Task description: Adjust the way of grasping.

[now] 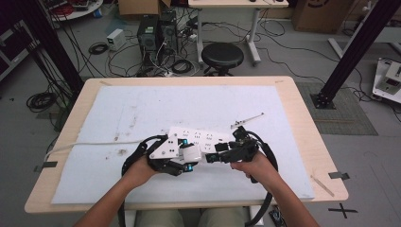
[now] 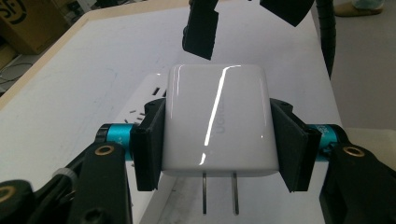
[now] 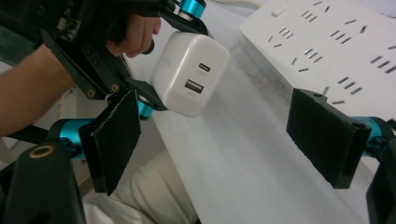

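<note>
High view: a pale wooden table [image 1: 302, 118] carries a white sheet [image 1: 142, 113], and on the sheet near the person's edge lies a long white plastic power strip [image 1: 203, 137] with a white cable [image 1: 94, 143] trailing off to the left. The left gripper [image 1: 191, 156], with a grey three-cornered plate on top, holds a glossy white cube-shaped wall charger [image 1: 192, 152] just at the near side of the strip. The right gripper [image 1: 211, 158] faces it from the right, its tips close to the charger. A thin grey metal strip [image 1: 247, 120] lies on the sheet beyond the right hand. A round black stool [image 1: 222, 56] stands on the floor past the table.

Left gripper view: the left gripper [image 2: 218, 144] is clamped on the charger [image 2: 217, 121], one black pad pressed on each flank, the two metal prongs pointing down toward the camera. The power strip [image 2: 147, 105] lies behind and below it. The other gripper's black jaws hang just above the charger, apart from it.

Right gripper view: the right gripper [image 3: 219, 135] stands wide open with nothing between its pads. The charger [image 3: 189, 72], its two ports facing the camera, sits ahead at the left, held by the other gripper. The power strip [image 3: 336, 46] lies at the upper right.
</note>
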{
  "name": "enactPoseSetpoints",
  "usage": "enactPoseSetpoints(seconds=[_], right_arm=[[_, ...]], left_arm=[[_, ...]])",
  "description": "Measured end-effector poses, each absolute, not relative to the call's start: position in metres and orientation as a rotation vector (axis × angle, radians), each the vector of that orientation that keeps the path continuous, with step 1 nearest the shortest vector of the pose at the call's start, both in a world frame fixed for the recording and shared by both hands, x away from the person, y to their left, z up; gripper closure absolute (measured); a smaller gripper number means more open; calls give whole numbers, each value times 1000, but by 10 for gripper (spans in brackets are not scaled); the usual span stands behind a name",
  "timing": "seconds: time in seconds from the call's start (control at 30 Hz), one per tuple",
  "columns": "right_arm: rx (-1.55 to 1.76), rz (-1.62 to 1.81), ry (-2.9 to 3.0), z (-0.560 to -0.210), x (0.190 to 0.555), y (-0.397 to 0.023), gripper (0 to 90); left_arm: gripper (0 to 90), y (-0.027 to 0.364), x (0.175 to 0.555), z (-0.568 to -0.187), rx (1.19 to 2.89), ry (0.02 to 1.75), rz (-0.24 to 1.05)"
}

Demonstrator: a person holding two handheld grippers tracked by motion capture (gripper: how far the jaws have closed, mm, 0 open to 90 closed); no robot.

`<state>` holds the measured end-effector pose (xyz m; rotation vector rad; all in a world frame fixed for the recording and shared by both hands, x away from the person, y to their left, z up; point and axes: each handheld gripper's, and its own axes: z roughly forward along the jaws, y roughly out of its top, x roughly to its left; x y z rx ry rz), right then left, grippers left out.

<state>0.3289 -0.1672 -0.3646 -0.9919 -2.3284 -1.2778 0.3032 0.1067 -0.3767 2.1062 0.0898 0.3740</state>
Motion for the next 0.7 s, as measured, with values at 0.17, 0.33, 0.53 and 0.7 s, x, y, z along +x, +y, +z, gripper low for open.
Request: enactPoseSetpoints(seconds=[0.17,0.33,0.53,0.7], right_arm=[[-1002,-1273,-2267,-367,332,-166,181],[-1027,-1262,-2200,-371,335,-165,182],[-1036,-1257,-2167,-372,337,-164,182],[-1037,-1244,-2151,-373,339,-162,182]], left_arm=[[425,103,304,-377,2104,83,369],[425,100,304,-377,2094,73,366],[425,97,305,-377,2092,61,366],[425,92,304,-377,2080,50,359]])
